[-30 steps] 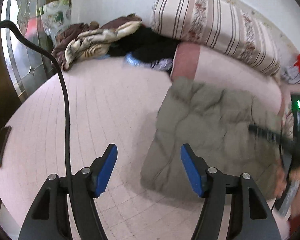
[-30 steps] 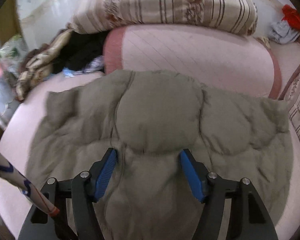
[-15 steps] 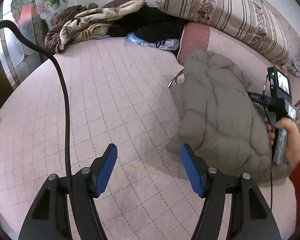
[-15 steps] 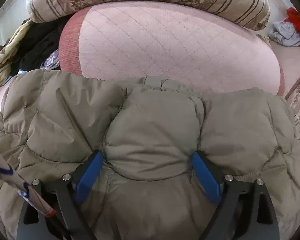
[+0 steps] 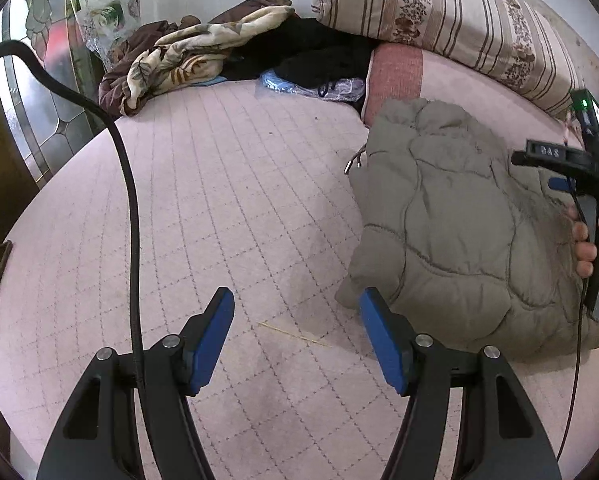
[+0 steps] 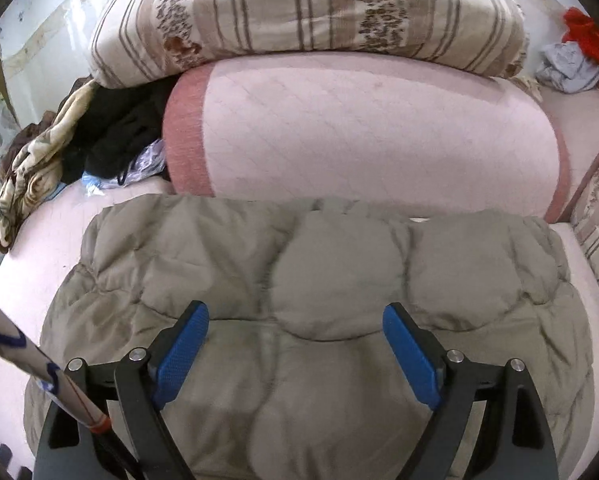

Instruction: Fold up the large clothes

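Note:
A puffy olive-grey quilted jacket (image 5: pixel 451 232) lies folded into a thick bundle on the pink quilted bed (image 5: pixel 219 200). It fills the lower half of the right wrist view (image 6: pixel 319 280). My left gripper (image 5: pixel 297 320) is open and empty over bare bed, just left of the jacket's near corner. My right gripper (image 6: pixel 295 332) is open and empty, hovering just above the jacket's top. In the left wrist view the right gripper's body and the hand holding it show at the jacket's right side (image 5: pixel 579 184).
A rolled pink quilt (image 6: pixel 359 132) lies behind the jacket with a striped floral quilt (image 6: pixel 299 8) on top. A heap of clothes (image 5: pixel 187 52) and a plastic bag (image 5: pixel 311 84) sit at the back left. A glass door (image 5: pixel 39 80) stands at the left.
My right gripper has lifted off the jacket, where its fingers were pressed in half a second ago. My left gripper has stayed open, its view shifting slightly.

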`<state>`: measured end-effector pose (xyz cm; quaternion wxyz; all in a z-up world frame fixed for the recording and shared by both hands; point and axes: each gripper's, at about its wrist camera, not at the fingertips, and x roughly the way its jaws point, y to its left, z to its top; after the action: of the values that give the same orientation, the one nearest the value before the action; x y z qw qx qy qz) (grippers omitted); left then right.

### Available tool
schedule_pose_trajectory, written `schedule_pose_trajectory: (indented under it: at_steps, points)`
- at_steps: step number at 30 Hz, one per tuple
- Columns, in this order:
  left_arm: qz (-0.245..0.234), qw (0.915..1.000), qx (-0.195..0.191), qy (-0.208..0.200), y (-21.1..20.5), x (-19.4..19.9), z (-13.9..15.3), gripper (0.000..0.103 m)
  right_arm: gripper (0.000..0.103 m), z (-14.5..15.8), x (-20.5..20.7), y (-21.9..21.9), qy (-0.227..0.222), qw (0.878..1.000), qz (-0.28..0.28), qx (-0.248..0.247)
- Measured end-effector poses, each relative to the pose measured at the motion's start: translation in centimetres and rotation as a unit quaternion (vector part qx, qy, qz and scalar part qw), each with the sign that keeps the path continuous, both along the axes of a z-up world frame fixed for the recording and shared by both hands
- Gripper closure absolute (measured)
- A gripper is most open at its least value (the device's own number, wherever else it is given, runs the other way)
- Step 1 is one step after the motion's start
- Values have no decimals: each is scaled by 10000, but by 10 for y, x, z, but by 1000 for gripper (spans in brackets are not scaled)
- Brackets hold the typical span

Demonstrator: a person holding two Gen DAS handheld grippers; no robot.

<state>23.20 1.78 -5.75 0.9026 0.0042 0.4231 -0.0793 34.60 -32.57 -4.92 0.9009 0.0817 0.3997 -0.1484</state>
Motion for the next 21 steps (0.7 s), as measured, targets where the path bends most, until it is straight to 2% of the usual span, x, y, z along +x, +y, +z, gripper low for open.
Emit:
schedule_pose_trajectory:
  at_steps: [2, 4, 6, 8, 13, 16, 18, 21]
  points:
    - [-31, 10000, 65, 7, -3, 1, -3, 38, 11, -11, 15, 7, 182, 9998, 7, -49]
    - [-43, 9999, 119, 10, -6, 2, -5, 38, 9, -34, 30, 11, 614, 9981, 9, 55]
    - [-45, 9998, 180, 41, -9, 4, -9, 38, 9, -35, 29, 15, 594, 9982, -19, -100]
    - [-54, 9997, 224, 105, -11, 5, -13, 38, 11, -23, 16, 16, 433, 9990, -62, -90]
    - [-84, 9997, 187, 120, -13, -1, -13, 38, 11, 5, -58, 0, -102, 9994, -293, 154]
    - [-106, 9997, 177, 128, -15, -3, -12, 38, 11, -8, -89, -22, -17, 9980, -575, 248]
    - [-131, 9996, 178, 162, -17, -4, -14, 38, 11, -27, -93, -37, 217, 9971, -711, 145]
    - [-137, 9994, 276, 168, -20, -5, -17, 38, 6, -41, -90, -37, 327, 9977, -578, -109]
